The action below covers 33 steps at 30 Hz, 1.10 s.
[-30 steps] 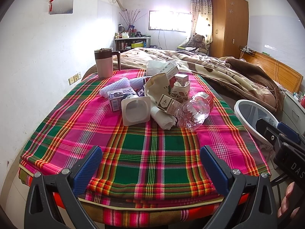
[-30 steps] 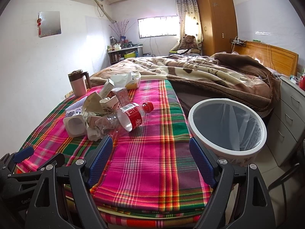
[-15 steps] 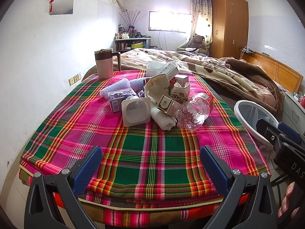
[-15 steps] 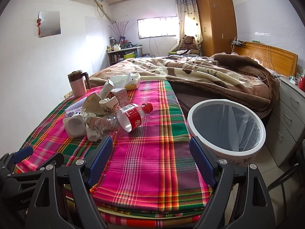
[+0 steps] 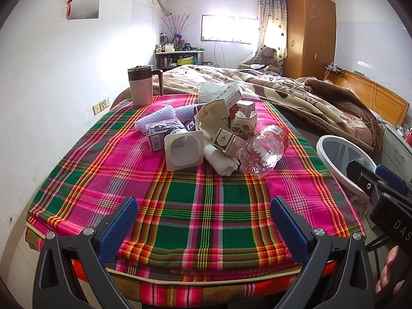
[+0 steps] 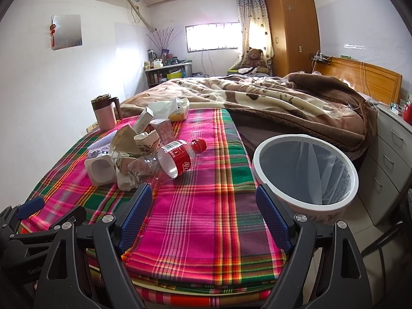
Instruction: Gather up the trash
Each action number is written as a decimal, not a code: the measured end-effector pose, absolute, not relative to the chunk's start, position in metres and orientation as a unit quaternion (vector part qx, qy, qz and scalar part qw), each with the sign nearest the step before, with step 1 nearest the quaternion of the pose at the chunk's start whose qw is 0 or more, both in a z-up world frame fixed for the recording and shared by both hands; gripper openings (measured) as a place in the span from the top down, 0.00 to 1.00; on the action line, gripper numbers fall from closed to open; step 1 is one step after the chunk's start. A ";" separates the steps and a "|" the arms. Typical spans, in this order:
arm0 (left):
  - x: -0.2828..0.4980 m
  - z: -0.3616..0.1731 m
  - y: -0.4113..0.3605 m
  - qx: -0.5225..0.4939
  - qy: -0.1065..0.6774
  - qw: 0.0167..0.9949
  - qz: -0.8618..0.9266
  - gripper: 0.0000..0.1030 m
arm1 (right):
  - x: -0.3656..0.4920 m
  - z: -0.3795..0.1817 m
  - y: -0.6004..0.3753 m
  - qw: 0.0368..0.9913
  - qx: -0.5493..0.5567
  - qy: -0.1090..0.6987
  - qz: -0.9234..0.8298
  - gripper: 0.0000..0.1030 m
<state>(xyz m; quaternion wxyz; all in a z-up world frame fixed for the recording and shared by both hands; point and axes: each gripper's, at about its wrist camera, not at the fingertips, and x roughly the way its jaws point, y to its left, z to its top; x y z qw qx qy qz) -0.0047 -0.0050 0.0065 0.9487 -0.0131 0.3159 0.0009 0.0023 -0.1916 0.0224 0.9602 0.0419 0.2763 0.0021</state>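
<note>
A pile of trash lies on the plaid cloth (image 5: 195,206): an empty plastic bottle (image 5: 262,152) with a red label (image 6: 177,158), a white yogurt cup (image 5: 183,150), small cartons (image 5: 243,122), a rolled tissue (image 5: 222,162) and a purple box (image 5: 159,131). A white bin (image 6: 305,172) with a clear liner stands right of the bed. My left gripper (image 5: 204,222) is open and empty over the cloth's near edge. My right gripper (image 6: 203,215) is open and empty, between the pile and the bin.
A pink mug with a brown lid (image 5: 141,87) stands at the cloth's far left corner. A brown blanket (image 6: 283,97) covers the bed beyond. A grey drawer unit (image 6: 391,154) stands right of the bin. The white wall (image 5: 51,90) runs along the left.
Both grippers have edged slightly forward toward the pile. Nothing on the cloth has moved.
</note>
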 end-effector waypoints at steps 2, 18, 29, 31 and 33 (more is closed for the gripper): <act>-0.004 0.007 -0.004 -0.014 0.317 0.948 0.001 0.00 | 0.002 0.023 -0.192 0.960 0.042 0.276 0.002 0.18; 0.078 0.011 0.055 -0.056 0.328 0.943 0.024 0.00 | 0.065 0.015 -0.177 0.951 0.057 0.303 0.021 0.18; 0.136 -0.011 0.079 -0.103 0.385 0.917 -0.002 0.00 | 0.116 -0.001 -0.165 0.929 0.094 0.357 0.029 0.18; 0.140 -0.013 0.081 -0.119 0.390 0.913 -0.007 0.00 | 0.123 -0.001 -0.160 0.927 0.097 0.361 0.032 0.18; 0.143 -0.014 0.079 -0.123 0.394 0.911 -0.011 0.00 | 0.128 -0.004 -0.158 0.924 0.097 0.369 0.028 0.18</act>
